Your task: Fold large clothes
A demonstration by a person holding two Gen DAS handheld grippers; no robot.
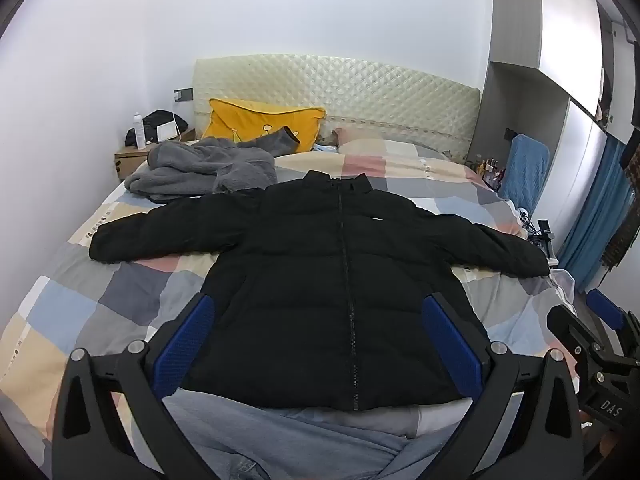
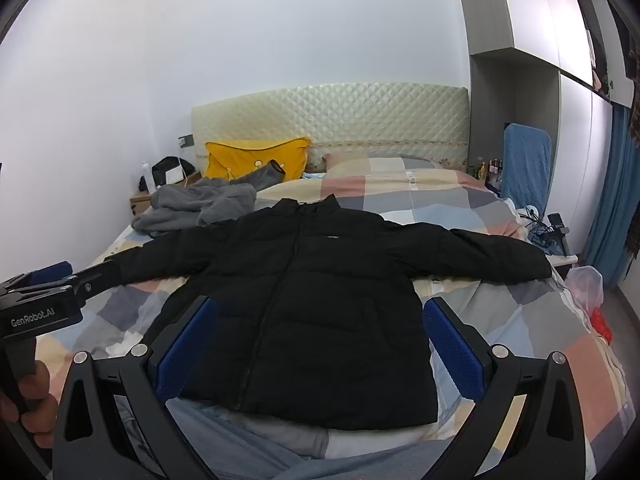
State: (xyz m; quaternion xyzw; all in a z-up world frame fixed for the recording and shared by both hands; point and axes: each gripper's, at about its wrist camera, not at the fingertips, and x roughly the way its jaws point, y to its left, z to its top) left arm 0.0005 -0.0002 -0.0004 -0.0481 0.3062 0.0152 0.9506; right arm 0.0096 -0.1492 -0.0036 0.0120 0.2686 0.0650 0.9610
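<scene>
A black puffer jacket (image 1: 320, 264) lies flat and face up on the bed, zipped, both sleeves spread out sideways, collar toward the headboard. It also shows in the right wrist view (image 2: 320, 300). My left gripper (image 1: 320, 344) is open and empty, held above the jacket's hem. My right gripper (image 2: 320, 344) is open and empty, also above the hem. The right gripper shows at the right edge of the left wrist view (image 1: 592, 336); the left gripper shows at the left edge of the right wrist view (image 2: 44, 284).
The bed has a patchwork checked cover (image 1: 72, 304). A grey fleece garment (image 1: 200, 172) and a yellow pillow (image 1: 260, 120) lie at the head. A nightstand (image 1: 132, 156) stands at the left, a blue chair (image 2: 524, 168) and wardrobe at the right. Jeans-clad legs (image 1: 280, 440) are below.
</scene>
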